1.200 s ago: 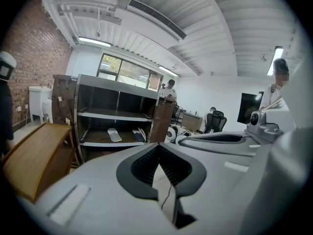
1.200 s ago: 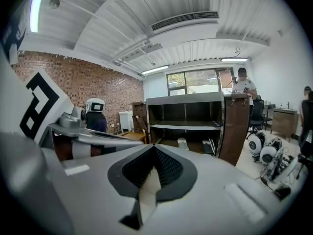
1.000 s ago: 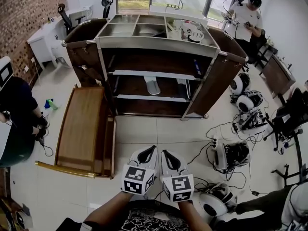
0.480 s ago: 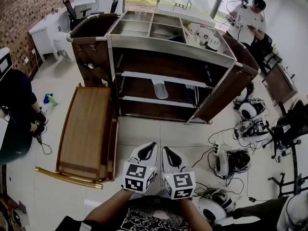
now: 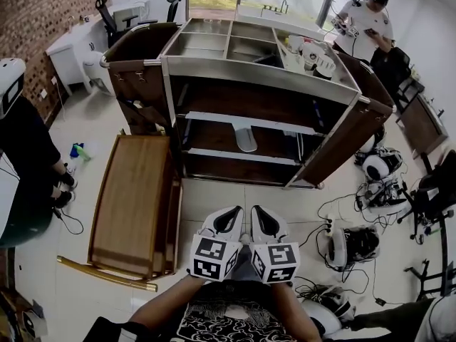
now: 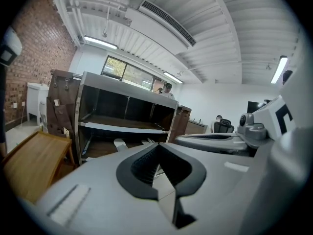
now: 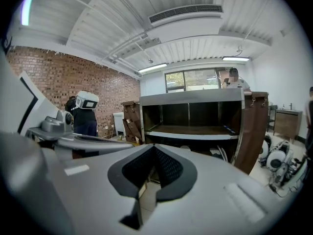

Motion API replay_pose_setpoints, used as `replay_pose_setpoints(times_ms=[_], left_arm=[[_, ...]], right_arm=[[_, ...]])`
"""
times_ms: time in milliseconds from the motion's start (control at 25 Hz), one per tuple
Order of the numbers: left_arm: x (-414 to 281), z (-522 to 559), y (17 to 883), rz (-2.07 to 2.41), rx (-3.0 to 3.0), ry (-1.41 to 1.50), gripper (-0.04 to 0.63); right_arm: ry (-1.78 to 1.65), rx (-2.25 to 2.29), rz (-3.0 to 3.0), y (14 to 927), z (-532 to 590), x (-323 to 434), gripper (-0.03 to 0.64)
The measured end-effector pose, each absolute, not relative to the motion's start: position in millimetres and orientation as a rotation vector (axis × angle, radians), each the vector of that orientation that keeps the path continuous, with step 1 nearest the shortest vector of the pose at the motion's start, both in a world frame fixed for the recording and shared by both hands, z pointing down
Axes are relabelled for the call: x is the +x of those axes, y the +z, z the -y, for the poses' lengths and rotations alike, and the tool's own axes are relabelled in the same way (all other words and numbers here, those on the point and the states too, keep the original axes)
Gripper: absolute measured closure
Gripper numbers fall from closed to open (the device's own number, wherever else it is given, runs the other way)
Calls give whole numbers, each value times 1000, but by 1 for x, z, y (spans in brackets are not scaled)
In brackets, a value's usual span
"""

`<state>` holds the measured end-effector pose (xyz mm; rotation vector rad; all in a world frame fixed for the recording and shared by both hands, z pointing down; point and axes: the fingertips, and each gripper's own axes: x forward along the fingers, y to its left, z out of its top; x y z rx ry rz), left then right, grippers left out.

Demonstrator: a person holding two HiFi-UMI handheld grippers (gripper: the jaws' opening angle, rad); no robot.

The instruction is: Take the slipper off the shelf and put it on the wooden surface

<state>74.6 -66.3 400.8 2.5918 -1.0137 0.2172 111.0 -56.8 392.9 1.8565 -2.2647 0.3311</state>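
A pale slipper [image 5: 244, 135] lies on the middle shelf of the steel and dark-wood shelf unit [image 5: 263, 73] ahead of me; it also shows low in the unit as a pale slipper [image 6: 119, 144] in the left gripper view. The wooden surface [image 5: 135, 198], a low brown platform, lies on the floor left of the unit. My left gripper [image 5: 228, 218] and right gripper [image 5: 259, 218] are held side by side over the tiled floor, well short of the shelves. Both are shut with nothing between the jaws.
A person in dark clothes [image 5: 25, 155] stands at the far left, another person [image 5: 362, 26] behind the unit at the right. White devices and cables [image 5: 353, 241] litter the floor on the right. White cups [image 5: 313, 54] sit on the unit's top. A blue bottle [image 5: 77, 151] lies near the platform.
The shelf unit and wooden surface have grown slightly larger and slid lower and rightward in the head view. Both grippers have stayed shut, side by side.
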Motion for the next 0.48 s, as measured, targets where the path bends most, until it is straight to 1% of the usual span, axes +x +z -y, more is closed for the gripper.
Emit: replay_pose_setpoints(times_ms=[280, 480], left_arm=[[84, 129, 403, 1137, 2568, 203, 589], [99, 181, 410, 1205, 2519, 190, 589]], right_arm=[[268, 1746, 2368, 388, 132, 109, 617], [255, 1692, 2404, 393, 182, 127, 617]])
